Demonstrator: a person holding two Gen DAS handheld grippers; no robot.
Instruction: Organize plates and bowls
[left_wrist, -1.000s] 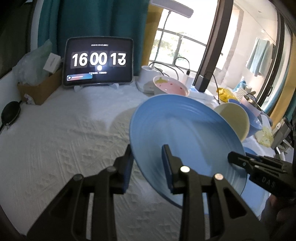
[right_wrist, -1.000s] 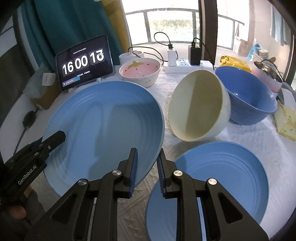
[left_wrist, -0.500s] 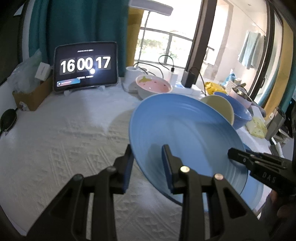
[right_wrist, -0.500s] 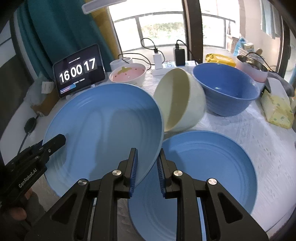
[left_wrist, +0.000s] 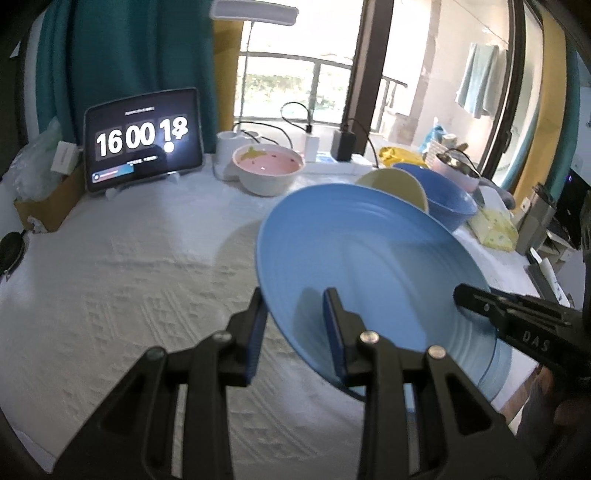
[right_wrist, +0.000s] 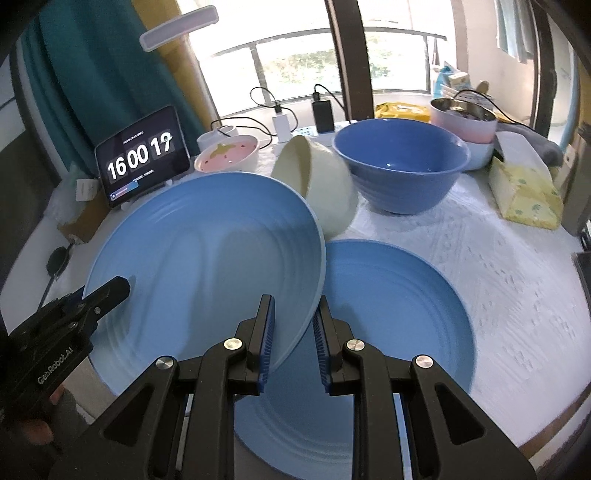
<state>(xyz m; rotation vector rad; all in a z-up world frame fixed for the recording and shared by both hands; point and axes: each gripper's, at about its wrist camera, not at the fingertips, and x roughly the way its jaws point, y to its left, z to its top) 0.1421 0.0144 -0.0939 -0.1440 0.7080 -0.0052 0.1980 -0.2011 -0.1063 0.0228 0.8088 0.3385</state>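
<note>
Currently ribbed blue plate (right_wrist: 207, 266) held at opposite rims by left gripper (left_wrist: 293, 325) and right gripper (right_wrist: 291, 332); kept level, centred over second blue plate (right_wrist: 399, 306) on white textured surface (right_wrist: 517, 280), clear of tilted cream bowl (right_wrist: 325, 184), lowered evenly.

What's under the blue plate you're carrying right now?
Under the held blue plate, gripped by the left gripper and right gripper, a second blue plate lies on the white cloth. Its left part is covered, so contact cannot be judged.
</note>
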